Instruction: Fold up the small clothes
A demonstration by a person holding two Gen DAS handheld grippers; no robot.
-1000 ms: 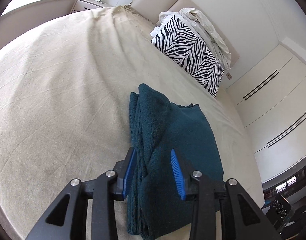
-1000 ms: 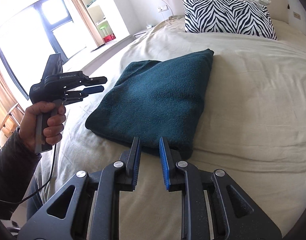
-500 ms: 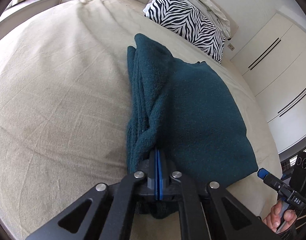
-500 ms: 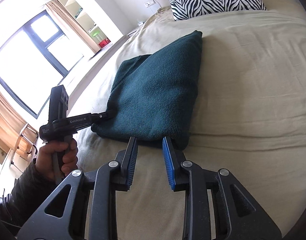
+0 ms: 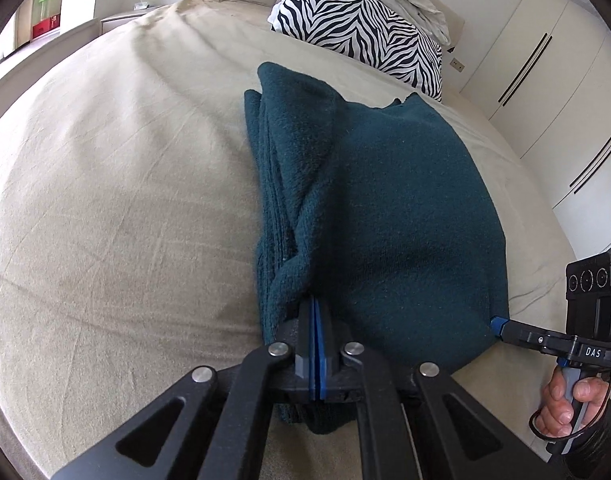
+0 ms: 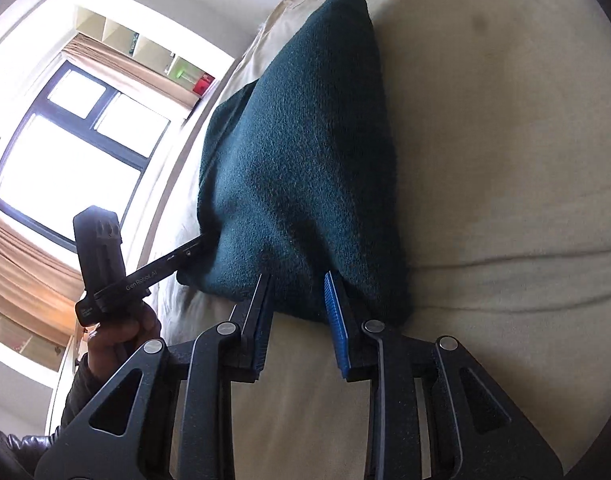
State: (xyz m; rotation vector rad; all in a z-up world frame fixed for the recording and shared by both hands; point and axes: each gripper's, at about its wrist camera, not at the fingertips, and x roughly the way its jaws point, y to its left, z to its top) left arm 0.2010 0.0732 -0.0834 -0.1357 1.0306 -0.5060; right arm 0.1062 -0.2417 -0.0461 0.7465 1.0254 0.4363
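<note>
Left wrist view
- Left gripper (image 5: pixel 315 320): jaws clenched, blue pads together, pinching the near edge of the folded garment.
- Garment (image 5: pixel 385 208): dark teal fleece piece, folded, lying on the bed; stacked layered edges along its left side, smooth top to the right.
- Bed (image 5: pixel 117 184): beige sheet, lightly creased, garment sits right of centre.
- Right gripper (image 5: pixel 499 325): enters from the right edge, blue tip at the garment's near right corner; jaw gap not readable from this side.
- Right hand (image 5: pixel 567 402): wrapped round the handle, lower right.
- Zebra pillow (image 5: pixel 365 36): at the headboard, pale bedding piled on top, well apart from the garment.
- Wardrobe doors (image 5: pixel 557 92): white, along the right.

Right wrist view
- Right gripper (image 6: pixel 297 286): view rolled; jaws partly apart, straddling the garment's (image 6: pixel 301 152) near corner, cloth between the tips, pads not visibly pressing.
- Left gripper (image 6: pixel 193 247): tip buried in the garment's left corner, gripping there.
- Left hand (image 6: pixel 117 334): on the handle, dark sleeve below.
- Window (image 6: pixel 65 152): bright, behind, left.
</note>
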